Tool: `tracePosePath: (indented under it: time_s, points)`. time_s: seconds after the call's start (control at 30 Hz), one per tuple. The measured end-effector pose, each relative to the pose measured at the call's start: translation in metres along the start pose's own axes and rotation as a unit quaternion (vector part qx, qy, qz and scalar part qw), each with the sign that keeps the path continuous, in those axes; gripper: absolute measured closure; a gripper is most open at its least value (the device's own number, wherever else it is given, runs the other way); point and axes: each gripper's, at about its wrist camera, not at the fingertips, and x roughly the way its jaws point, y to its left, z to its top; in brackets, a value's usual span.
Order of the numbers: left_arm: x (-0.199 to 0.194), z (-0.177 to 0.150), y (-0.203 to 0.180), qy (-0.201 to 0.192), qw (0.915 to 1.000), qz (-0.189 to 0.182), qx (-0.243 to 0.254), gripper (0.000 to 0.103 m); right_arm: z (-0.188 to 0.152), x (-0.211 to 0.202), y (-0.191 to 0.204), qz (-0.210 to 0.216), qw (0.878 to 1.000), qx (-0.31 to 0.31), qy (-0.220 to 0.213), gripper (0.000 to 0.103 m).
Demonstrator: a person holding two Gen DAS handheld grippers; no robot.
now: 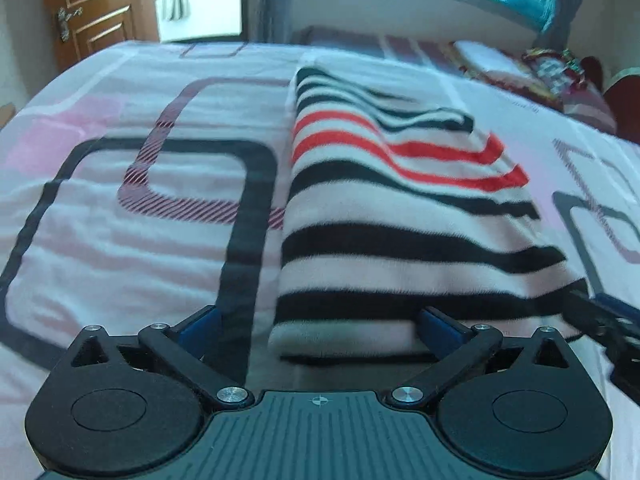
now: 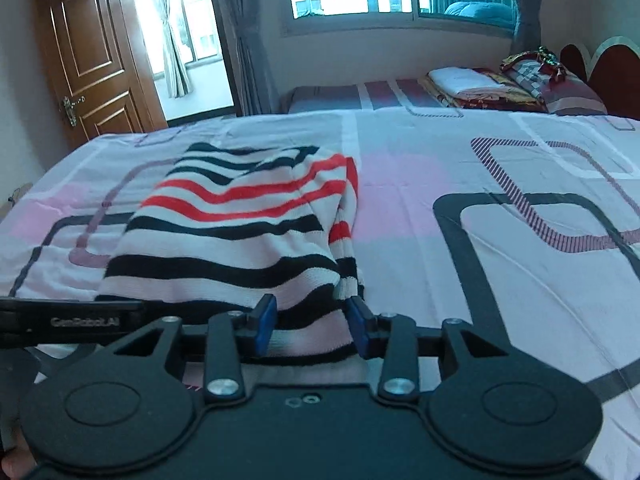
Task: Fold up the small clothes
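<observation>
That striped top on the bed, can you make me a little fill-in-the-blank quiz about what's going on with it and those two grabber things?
1. Among the black stripes, the striped top has two stripes coloured ____.
2. The top lies on the ____ bedsheet, patterned with dark outlined rectangles.
3. The right gripper has its fingers on either side of the top's near ____.
4. The left gripper has its jaws spread ____ at the near edge.

Missing words: red; pink; hem; wide

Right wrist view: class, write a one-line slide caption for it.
Right gripper, fingers apart around the near hem of a folded striped sweater lying on a patterned bedsheet.
</observation>
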Motion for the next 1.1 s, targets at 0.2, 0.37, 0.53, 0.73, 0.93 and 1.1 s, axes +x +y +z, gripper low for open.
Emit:
tracePosePath:
  time_s: [0.2,0.37,0.53,0.73,0.93,1.1]
  points:
    - [-0.031,-0.009,-0.009,-0.017,0.9989,0.012,0.041,0.000,-0.002,-0.035,0.004,0.005,1.000,-0.003,-0.018,0.055]
    - [-0.090,-0.013,-0.018,-0.062,0.9959,-0.004,0.066,0.000,-0.008,-0.074,0.005,0.007,0.999,-0.016,-0.037,0.049]
    - [-0.148,-0.024,-0.021,-0.110,0.9916,0.021,0.064,0.000,-0.010,-0.123,0.001,0.018,0.998,-0.022,-0.062,0.041]
    - [-0.204,-0.053,-0.027,-0.118,0.9909,0.049,0.043,0.000,-0.015,-0.170,-0.007,0.036,0.997,-0.030,-0.066,0.032]
    - [-0.255,-0.090,-0.040,-0.112,0.9919,0.051,0.032,0.000,-0.026,-0.213,-0.023,0.054,0.996,-0.025,-0.063,0.015]
    - [-0.289,-0.118,-0.052,-0.112,0.9912,0.066,0.023,0.000,-0.037,-0.250,-0.038,0.048,0.995,-0.022,-0.086,0.007]
